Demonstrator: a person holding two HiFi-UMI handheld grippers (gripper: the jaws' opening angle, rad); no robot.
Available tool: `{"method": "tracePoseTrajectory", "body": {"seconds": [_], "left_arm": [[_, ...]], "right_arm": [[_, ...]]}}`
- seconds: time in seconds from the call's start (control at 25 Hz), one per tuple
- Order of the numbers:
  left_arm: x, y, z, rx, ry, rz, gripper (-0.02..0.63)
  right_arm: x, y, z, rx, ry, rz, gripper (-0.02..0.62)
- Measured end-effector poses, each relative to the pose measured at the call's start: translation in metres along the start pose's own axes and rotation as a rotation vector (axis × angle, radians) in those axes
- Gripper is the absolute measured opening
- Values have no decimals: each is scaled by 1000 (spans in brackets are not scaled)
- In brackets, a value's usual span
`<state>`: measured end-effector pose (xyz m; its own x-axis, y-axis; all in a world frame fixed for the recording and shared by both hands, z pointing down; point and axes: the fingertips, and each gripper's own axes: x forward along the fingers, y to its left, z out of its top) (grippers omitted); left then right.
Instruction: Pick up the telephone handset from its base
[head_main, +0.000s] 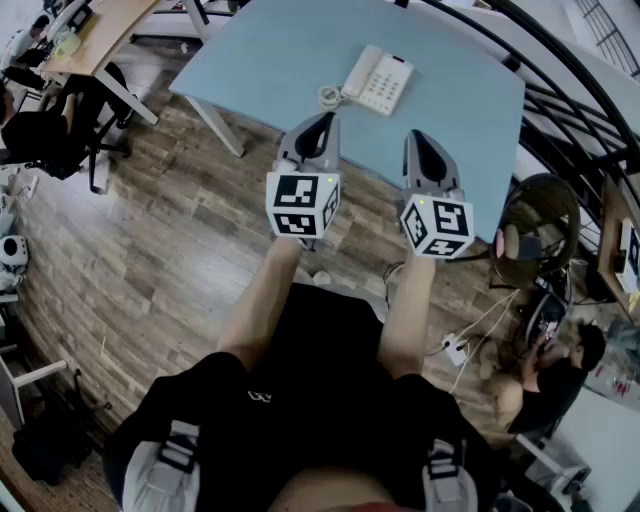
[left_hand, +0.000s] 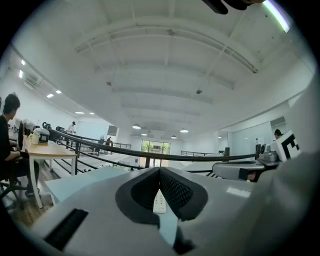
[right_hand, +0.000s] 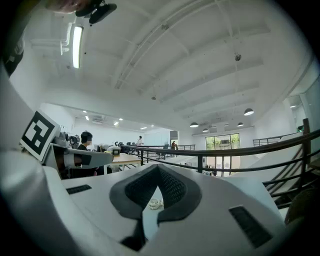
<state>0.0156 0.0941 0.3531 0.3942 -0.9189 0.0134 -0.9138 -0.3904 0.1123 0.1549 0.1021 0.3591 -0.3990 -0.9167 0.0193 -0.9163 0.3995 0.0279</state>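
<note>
A white telephone (head_main: 380, 80) lies on the light blue table (head_main: 290, 50), its handset (head_main: 360, 70) resting along the left side of the base. Its coiled cord (head_main: 329, 97) curls at the near left corner. My left gripper (head_main: 322, 120) and right gripper (head_main: 417, 138) are held level side by side over the table's near edge, short of the phone. Both are shut with nothing between the jaws. In the left gripper view the telephone (left_hand: 159, 202) shows below the meeting tips (left_hand: 160, 172). In the right gripper view the cord (right_hand: 154, 204) shows under the tips (right_hand: 158, 170).
A black railing (head_main: 560, 90) curves past the table's right side. A wooden desk (head_main: 95, 35) and dark chairs (head_main: 50, 135) stand at the far left. A seated person (head_main: 545, 380) and floor cables are at the lower right. Wood flooring lies below.
</note>
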Motion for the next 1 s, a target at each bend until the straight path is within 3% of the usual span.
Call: {"method": "tracePoseTrajectory", "body": {"seconds": [0.28, 0.64, 0.8, 1.0], "left_arm": [[2, -8, 0, -15, 6, -18, 0], [15, 36, -10, -39, 29, 30, 0], [50, 57, -17, -61, 37, 29, 0], [117, 75, -32, -79, 71, -12, 0]], "right_arm": [[6, -8, -2, 75, -8, 5, -6], [41, -7, -13, 108, 11, 0, -6], [72, -15, -19, 77, 21, 0, -6], [112, -75, -34, 117, 33, -103, -6]]}}
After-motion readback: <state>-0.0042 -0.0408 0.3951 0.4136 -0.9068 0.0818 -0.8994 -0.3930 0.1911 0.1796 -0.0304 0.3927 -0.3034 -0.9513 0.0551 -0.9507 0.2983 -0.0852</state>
